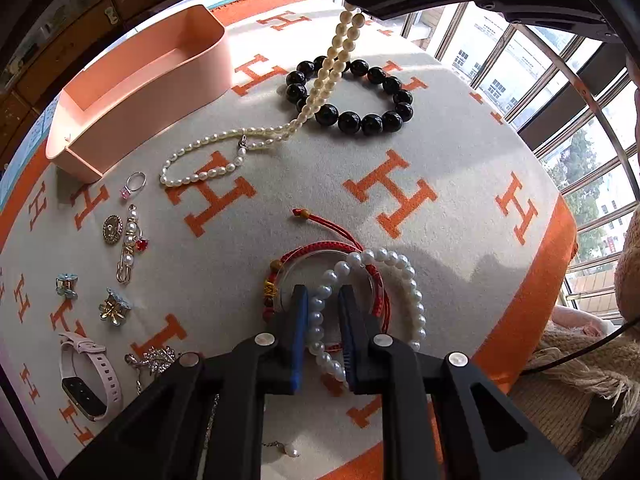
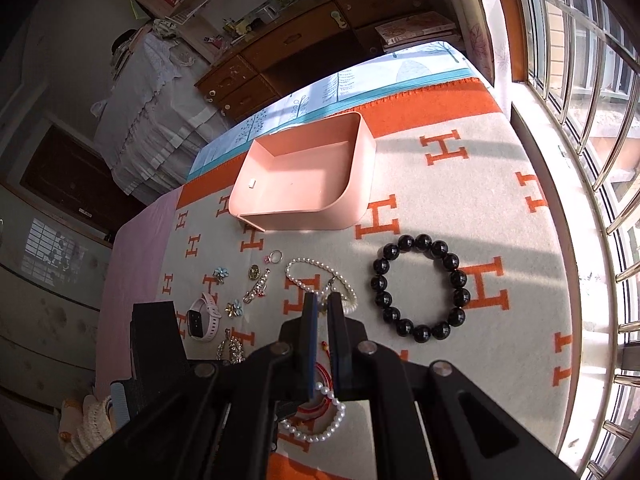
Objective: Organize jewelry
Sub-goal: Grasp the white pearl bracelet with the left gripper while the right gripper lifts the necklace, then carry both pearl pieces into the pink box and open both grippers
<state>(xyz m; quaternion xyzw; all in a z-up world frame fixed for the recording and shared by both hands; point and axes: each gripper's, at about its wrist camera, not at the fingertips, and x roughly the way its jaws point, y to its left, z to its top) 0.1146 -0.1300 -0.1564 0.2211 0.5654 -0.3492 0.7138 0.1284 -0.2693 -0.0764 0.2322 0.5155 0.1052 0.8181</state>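
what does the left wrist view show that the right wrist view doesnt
Only the left wrist view shows the right gripper lifting one end of the pearl necklace off the blanket, its strands hanging across the black bead bracelet, and the left gripper straddling the white pearl bracelet. Only the right wrist view shows the pink tray's bare floor and the wooden drawers behind. Both show the tray, black bracelet, ring and pink watch.

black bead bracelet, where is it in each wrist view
Left wrist: black bead bracelet upper centre, pearl necklace hanging across its left side.
Right wrist: black bead bracelet right of centre, lying flat.
Shared landmark: pink tray, to the bracelet's left in both.
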